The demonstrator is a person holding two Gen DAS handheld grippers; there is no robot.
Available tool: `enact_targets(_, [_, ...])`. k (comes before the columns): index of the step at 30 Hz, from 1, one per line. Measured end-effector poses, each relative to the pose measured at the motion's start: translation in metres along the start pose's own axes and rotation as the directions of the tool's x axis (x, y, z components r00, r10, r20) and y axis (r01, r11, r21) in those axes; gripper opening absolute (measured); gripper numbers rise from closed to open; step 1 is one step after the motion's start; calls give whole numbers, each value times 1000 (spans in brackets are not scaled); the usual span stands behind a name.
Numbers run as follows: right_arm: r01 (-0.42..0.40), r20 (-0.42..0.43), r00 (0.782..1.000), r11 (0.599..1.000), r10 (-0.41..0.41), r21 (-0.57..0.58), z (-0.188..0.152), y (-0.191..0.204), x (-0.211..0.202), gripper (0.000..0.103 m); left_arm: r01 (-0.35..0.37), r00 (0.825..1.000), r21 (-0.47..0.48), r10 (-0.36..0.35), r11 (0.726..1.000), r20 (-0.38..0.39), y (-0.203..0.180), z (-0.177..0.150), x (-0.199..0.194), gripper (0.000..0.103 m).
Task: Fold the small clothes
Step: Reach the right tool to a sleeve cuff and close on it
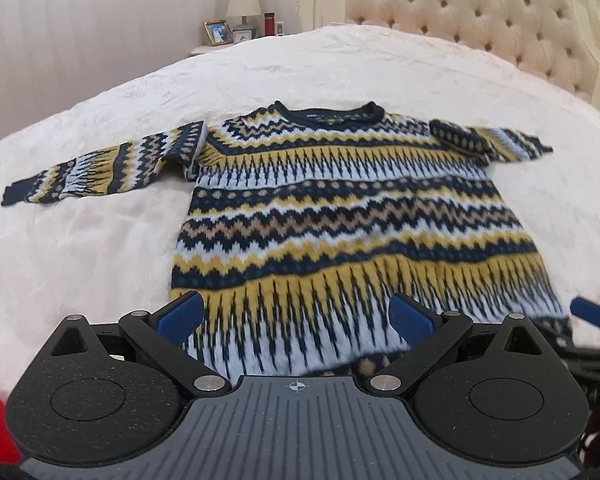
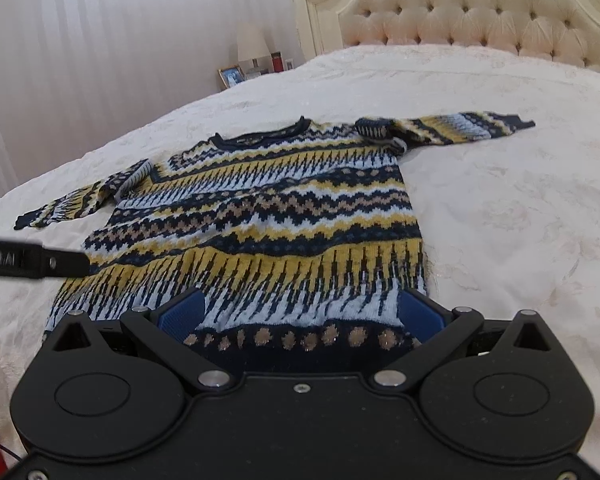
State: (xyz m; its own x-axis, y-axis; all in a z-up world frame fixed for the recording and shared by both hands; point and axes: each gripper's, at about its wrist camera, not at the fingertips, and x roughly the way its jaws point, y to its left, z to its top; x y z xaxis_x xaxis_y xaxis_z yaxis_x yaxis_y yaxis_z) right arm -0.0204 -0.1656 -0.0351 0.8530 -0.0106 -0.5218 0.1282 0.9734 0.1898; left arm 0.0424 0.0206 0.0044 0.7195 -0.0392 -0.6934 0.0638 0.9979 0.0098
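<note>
I see the bed [image 1: 100, 264] filling both wrist views, covered by a cream bedspread, with a tufted headboard [image 1: 480, 12] at its far end. To the left of the headboard stands a nightstand carrying a lamp [image 1: 243, 2], a picture frame [image 1: 217, 32], a small clock and a red container [image 1: 269, 23].

The sweater [image 1: 340, 216] lies face up near the middle of the bed, neckline [image 1: 332, 114] pointing toward the headboard, hem nearest to me. Its pattern is banded in navy, yellow, pale blue and tan. Both sleeves extend outward: the left sleeve [image 1: 100, 172] lies almost straight, the right sleeve [image 2: 452, 126] is bunched at the shoulder.

The left gripper [image 1: 296, 320] sits over the left part of the hem; its blue-padded fingers [image 1: 180, 316] are spread wide, with fabric between them but not clamped. The right gripper [image 2: 300, 320] sits over the hem's right corner, fingers [image 2: 420, 314] likewise spread, the dotted navy hem band lying between them (I cannot tell whether the pads touch the knit).

In the right wrist view, a black part of the left gripper shows at the left edge.
</note>
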Motion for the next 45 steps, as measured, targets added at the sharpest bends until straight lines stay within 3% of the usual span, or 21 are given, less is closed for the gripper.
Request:
enact_targets(4, [-10, -9, 1000, 1000, 10, 9, 0, -1, 6, 102, 66, 998, -49, -67, 997, -9, 17, 16, 16, 101])
enact_targets(11, [-28, -39, 999, 999, 29, 31, 13, -2, 19, 102, 24, 1000, -53, -24, 998, -14, 39, 49, 55, 101])
enact_targets(18, [-40, -58, 997, 999, 42, 35, 57, -12, 46, 102, 32, 999, -100, -29, 994, 24, 61, 87, 95, 101])
enact_targets(26, [-68, -123, 989, 989, 83, 128, 123, -51, 101, 102, -67, 990, -87, 77, 994, 119, 67, 112, 147, 101])
enact_targets(30, [20, -147, 989, 989, 1, 145, 157, -81, 141, 102, -25, 998, -92, 31, 995, 58, 76, 101, 172, 101])
enact_targets(34, [146, -164, 981, 955, -105, 260, 178, -128, 185, 102, -4, 1000, -63, 5, 998, 14, 82, 95, 187, 101])
enact_targets(37, [246, -167, 966, 912, -200, 329, 188, -163, 211, 102, 3, 1000, -67, -2, 998, 4, 89, 97, 196, 101])
enact_targets(41, [368, -188, 929, 859, -320, 356, 197, -202, 236, 102, 2, 1000, -90, -2, 996, -1, 100, 99, 201, 101])
enact_targets(45, [405, -199, 914, 814, -354, 416, 201, -232, 254, 102, 0, 1000, -106, -1, 994, -8, 108, 100, 208, 101])
